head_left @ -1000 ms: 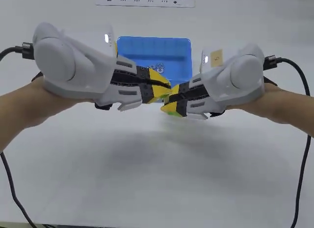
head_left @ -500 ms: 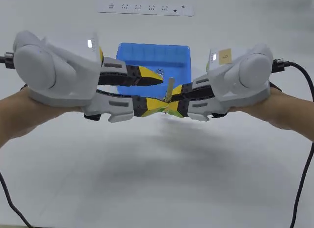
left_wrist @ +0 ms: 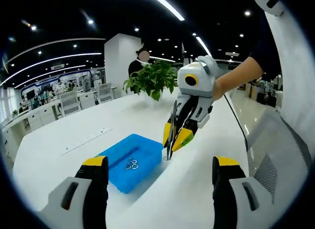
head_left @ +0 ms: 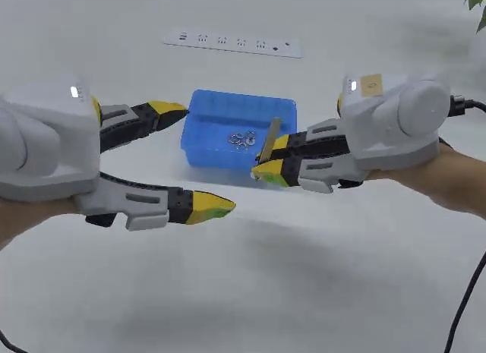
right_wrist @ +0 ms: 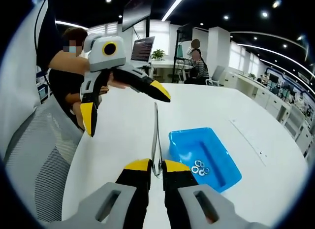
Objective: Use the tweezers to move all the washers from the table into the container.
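Broadly, the white table point(head_left: 319, 292) spreads under both tools. The left gripper point(head_left: 205, 157) is the bulkiest thing in the head view. Its jaws are spread wide, one above the other in that view, with nothing between them and touching nothing. Facing it, the right gripper point(head_left: 263, 166) has its jaws pressed together on the tweezers, and its tips hang just beside the near right corner of the blue container point(head_left: 216, 127). That container sits on the table beyond the grippers, its long side running left to right in the head view, and a white power strip point(head_left: 231, 43) lies well apart behind it. The tweezers point(head_left: 269, 137) stand roughly upright, their long axis crosswise to the jaws that pinch them near the lower end. Their upper part shows against the container's right side in the head view, and in the left gripper view the lower end points down at the table just beside the container. Whether the tweezers' own arms are parted or hold anything, I cannot tell. The washers point(head_left: 243, 139) lie in a small cluster on the container's floor, near its middle.
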The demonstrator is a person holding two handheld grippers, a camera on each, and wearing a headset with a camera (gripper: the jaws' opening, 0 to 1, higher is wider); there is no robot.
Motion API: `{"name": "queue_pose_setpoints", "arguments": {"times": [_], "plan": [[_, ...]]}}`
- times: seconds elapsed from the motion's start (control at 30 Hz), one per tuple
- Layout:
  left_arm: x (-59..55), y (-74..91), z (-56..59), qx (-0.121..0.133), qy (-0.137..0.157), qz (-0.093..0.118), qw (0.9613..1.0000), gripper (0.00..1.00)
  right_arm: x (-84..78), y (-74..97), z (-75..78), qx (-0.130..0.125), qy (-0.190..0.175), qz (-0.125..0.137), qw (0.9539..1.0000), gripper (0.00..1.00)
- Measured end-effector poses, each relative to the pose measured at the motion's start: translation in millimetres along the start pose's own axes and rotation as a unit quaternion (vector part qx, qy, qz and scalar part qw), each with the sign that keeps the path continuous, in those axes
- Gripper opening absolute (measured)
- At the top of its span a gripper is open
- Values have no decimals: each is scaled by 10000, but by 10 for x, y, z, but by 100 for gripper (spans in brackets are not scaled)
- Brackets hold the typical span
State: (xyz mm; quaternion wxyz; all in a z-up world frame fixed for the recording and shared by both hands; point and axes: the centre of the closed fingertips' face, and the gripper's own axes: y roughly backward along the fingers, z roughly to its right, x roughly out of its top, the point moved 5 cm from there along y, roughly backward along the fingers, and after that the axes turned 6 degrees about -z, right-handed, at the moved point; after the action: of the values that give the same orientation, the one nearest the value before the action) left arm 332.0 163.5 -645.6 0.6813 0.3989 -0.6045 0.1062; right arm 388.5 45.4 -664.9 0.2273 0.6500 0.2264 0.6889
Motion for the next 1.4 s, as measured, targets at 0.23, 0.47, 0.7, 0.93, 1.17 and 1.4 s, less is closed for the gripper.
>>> {"name": "queue_pose_setpoints", "arguments": {"times": [0.23,0.47,0.7,0.93,1.17,1.4], "plan": [[-65,164,-70,259,230,108,9993,100,232,61,250,-141,165,97,9997,10],[-72,193,-99,449,336,212,9982,100,281,-96,546,-274,132,172,9994,9],[-218,220,-135,539,490,164,9972,100,141,-453,786,-318,-158,102,9993,9],[-385,237,-212,629,658,6,9958,100,-55,-777,892,-241,-153,-122,9995,9],[-466,190,-229,674,750,-92,9949,100,-175,-936,972,-272,-158,-240,9992,9],[-426,88,-209,588,739,-147,9954,100,-230,-931,979,-199,-69,-328,9992,10]]}}
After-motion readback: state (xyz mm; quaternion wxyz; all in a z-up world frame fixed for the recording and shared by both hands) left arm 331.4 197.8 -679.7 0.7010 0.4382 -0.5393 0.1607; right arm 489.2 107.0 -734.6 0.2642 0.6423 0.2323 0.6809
